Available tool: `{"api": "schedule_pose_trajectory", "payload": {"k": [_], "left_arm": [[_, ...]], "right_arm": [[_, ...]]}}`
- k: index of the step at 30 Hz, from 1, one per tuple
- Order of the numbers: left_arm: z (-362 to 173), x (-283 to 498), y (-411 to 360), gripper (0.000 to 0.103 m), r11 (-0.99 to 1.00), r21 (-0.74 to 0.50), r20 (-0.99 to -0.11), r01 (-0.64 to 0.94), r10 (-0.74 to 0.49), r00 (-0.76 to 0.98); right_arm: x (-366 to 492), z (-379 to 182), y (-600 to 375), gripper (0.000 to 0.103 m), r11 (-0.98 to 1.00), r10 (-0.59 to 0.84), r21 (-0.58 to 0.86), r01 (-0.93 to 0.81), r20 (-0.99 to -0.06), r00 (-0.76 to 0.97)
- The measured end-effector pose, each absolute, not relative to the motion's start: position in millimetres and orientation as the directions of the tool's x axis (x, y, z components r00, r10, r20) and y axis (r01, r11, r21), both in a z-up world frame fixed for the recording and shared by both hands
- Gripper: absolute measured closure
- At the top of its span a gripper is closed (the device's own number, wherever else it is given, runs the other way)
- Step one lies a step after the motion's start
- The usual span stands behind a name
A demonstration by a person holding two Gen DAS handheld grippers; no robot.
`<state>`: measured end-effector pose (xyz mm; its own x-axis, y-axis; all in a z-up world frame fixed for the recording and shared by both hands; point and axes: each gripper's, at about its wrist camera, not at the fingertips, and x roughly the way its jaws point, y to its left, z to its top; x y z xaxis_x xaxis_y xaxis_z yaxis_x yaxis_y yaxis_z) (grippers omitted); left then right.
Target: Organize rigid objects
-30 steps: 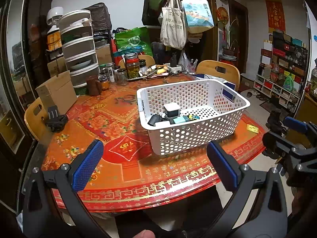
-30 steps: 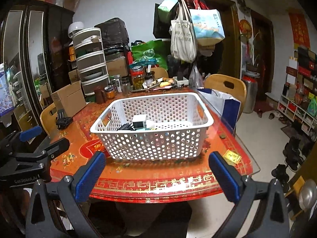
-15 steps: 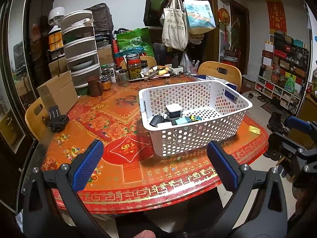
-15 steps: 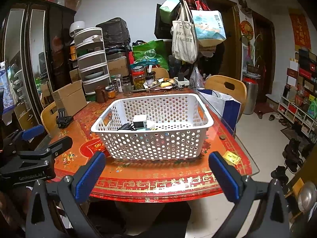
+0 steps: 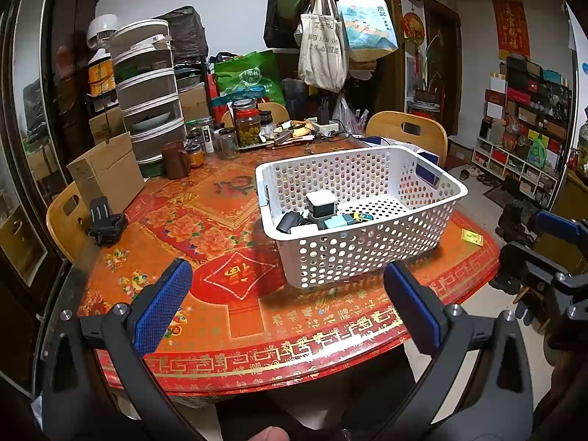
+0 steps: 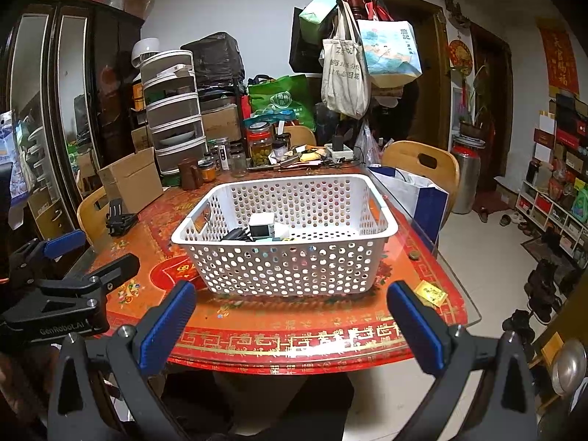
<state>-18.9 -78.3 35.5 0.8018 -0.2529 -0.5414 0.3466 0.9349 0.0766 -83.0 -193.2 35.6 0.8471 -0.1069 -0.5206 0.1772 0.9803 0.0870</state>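
A white perforated basket (image 5: 371, 253) (image 6: 294, 268) stands on the red patterned table (image 5: 220, 220) (image 6: 294, 327). Inside it lie a white and grey cube device (image 5: 321, 202) (image 6: 261, 225), a black adapter (image 5: 288, 221), a teal box (image 5: 335, 222) and a small yellow and black item (image 5: 358, 216). My left gripper (image 5: 286, 305) is open and empty, held back over the table's near edge. My right gripper (image 6: 294, 321) is open and empty, also at the near edge in front of the basket. Each gripper shows at the side of the other's view.
A black clamp-like mount (image 5: 106, 220) lies at the table's left by a cardboard box (image 5: 106, 172). Jars, a brown mug (image 5: 176, 160) and a stacked drawer unit (image 5: 147, 99) crowd the far side. Wooden chairs (image 5: 408, 132) surround the table. A small yellow packet (image 6: 430, 292) lies right of the basket.
Both grippers have drifted slightly; the basket appears a little further right in the left view. Both stay open and empty.
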Motion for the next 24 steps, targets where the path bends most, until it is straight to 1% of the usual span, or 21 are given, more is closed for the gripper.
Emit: {"api": "schedule_pose_trajectory", "payload": {"k": [24], "left_arm": [[29.1, -15.5, -81.1, 0.000, 0.936, 0.070, -0.559, 0.346, -0.251, 0.790]], "right_arm": [[-84.9, 39.5, -189.1, 0.000, 0.983, -0.103, 0.077, 0.166, -0.515, 0.851]]}}
